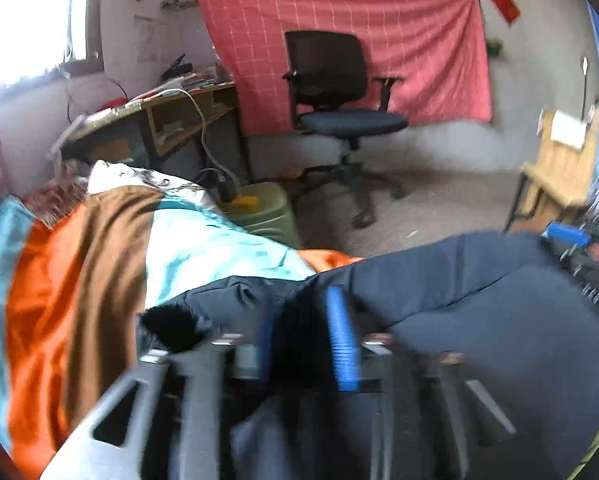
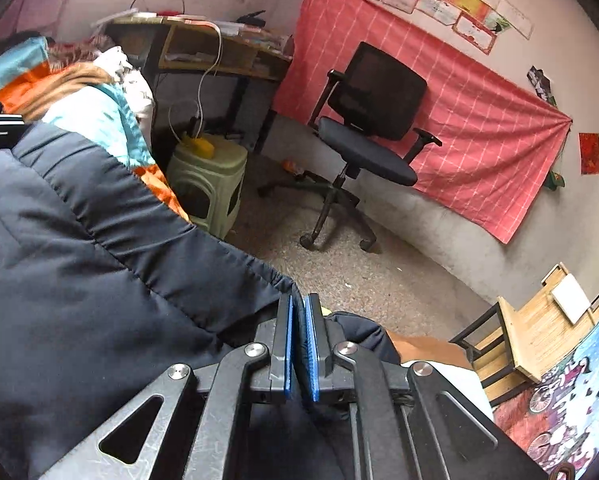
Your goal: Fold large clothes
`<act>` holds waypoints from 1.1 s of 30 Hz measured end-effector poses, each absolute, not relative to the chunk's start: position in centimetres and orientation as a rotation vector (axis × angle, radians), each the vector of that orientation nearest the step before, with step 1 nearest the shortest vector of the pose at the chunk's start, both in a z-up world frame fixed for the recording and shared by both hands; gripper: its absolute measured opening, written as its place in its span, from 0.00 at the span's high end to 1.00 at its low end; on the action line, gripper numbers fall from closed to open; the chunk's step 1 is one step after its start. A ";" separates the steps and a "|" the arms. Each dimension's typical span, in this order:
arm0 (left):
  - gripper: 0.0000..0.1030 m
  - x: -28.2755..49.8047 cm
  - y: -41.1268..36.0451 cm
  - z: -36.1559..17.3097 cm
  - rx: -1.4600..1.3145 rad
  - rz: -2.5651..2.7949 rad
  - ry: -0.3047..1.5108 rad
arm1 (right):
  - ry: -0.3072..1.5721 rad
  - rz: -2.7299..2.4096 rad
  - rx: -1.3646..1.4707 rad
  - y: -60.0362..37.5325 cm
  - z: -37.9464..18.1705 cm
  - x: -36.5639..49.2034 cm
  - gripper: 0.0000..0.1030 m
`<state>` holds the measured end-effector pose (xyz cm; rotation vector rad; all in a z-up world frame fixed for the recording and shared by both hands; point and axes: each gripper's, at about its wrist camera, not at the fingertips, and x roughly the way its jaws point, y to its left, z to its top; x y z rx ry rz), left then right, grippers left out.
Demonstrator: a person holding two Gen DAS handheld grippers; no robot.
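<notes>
A large navy padded jacket (image 1: 479,304) lies across the bed, over an orange, brown and teal blanket (image 1: 79,272). My left gripper (image 1: 303,336) is shut on a bunch of the jacket's fabric near its black furry collar (image 1: 171,326); the view is blurred. In the right wrist view the jacket (image 2: 79,272) fills the left side. My right gripper (image 2: 298,344) is shut on the jacket's hem edge, with the blue pads (image 2: 288,344) nearly together. The right gripper also shows at the far right of the left wrist view (image 1: 567,236).
A black office chair (image 2: 375,120) stands on the speckled floor before a red checked cloth on the wall. A green plastic stool (image 2: 207,180) with a yellow item sits by the bed edge. A cluttered desk (image 1: 167,108) is behind. A wooden chair (image 2: 539,332) stands at right.
</notes>
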<state>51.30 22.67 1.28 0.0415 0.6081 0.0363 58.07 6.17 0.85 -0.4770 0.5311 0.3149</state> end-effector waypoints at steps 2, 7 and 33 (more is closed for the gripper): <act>0.34 49.3 23.0 2.5 -0.008 0.006 0.541 | 0.514 0.342 -0.411 5.2 1.6 57.5 0.74; 0.33 45.8 21.0 4.4 0.008 -0.068 0.480 | 0.426 0.389 -0.335 3.3 4.0 53.2 0.41; 0.25 55.1 20.9 -2.5 -0.095 0.035 0.653 | 0.644 0.459 -0.109 6.0 -1.4 61.3 0.16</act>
